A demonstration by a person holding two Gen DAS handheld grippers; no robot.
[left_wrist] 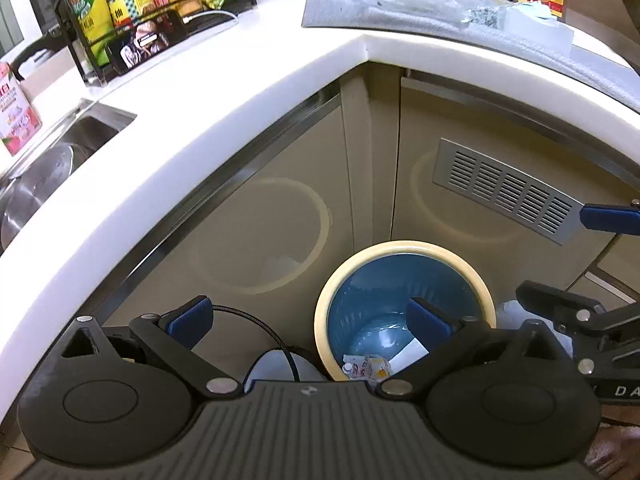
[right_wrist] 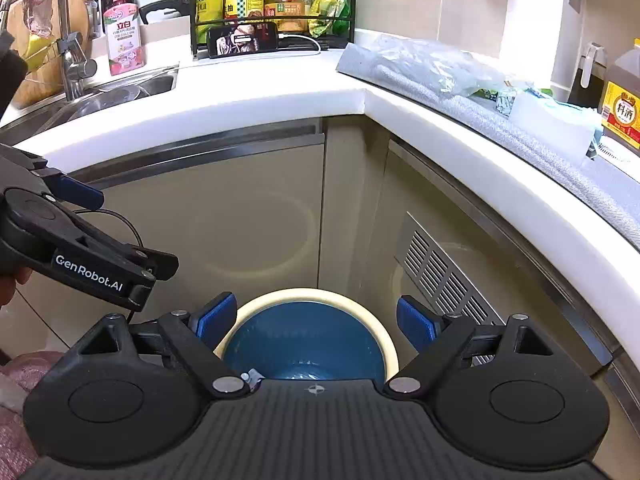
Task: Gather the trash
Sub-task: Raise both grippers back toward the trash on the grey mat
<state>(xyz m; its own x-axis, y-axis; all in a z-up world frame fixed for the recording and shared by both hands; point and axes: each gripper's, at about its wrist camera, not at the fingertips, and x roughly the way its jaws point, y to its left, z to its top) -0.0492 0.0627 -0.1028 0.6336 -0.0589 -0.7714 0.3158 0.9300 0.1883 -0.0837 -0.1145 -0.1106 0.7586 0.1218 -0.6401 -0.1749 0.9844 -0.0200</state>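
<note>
A blue trash bin with a cream rim (left_wrist: 404, 249) stands on the floor in the cabinet corner; it also shows in the right wrist view (right_wrist: 312, 295). Wrappers and paper (left_wrist: 368, 368) lie at its bottom. My left gripper (left_wrist: 310, 320) is open and empty, above and left of the bin. My right gripper (right_wrist: 316, 324) is open and empty over the bin; it shows at the right edge of the left wrist view (left_wrist: 576, 264). Clear plastic wrap (right_wrist: 432, 64) and a white packet (right_wrist: 552, 120) lie on a grey mat (right_wrist: 520, 140) on the counter.
The white L-shaped counter (right_wrist: 280, 92) overhangs the bin. A sink (right_wrist: 112, 96) with a tap is at the left, a rack of bottles (right_wrist: 272, 4) with a phone at the back, a brown bottle (right_wrist: 620, 104) at the right. A vent grille (left_wrist: 508, 188) sits in the cabinet door.
</note>
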